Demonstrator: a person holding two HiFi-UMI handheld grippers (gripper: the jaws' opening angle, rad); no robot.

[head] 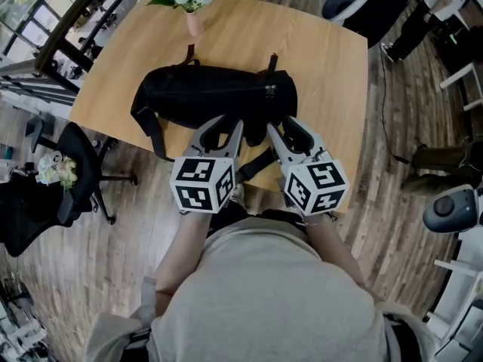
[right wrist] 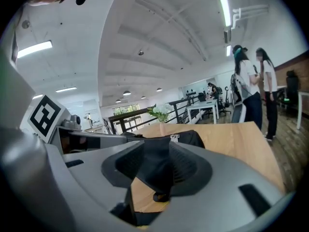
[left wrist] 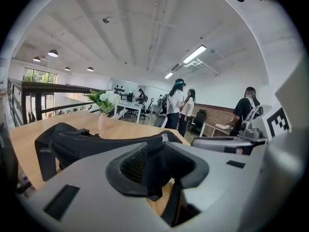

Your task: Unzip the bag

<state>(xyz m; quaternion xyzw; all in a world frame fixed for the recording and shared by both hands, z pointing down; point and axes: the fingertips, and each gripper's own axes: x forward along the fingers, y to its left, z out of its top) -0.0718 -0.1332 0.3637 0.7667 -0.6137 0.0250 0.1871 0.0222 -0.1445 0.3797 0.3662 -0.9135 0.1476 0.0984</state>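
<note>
Bright, even light falls from long white ceiling strip lamps [left wrist: 194, 54]. Both gripper views bulge, with black corners; the black fabric bag [head: 215, 96] shows little detail.

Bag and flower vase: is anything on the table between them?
Nothing separate: the head view shows bare table between the vase and the bag, apart from the bag's own short strap pointing toward the vase.

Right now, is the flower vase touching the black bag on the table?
Apart. The head view shows the vase standing behind the bag, with a strip of bare table between them.
</note>
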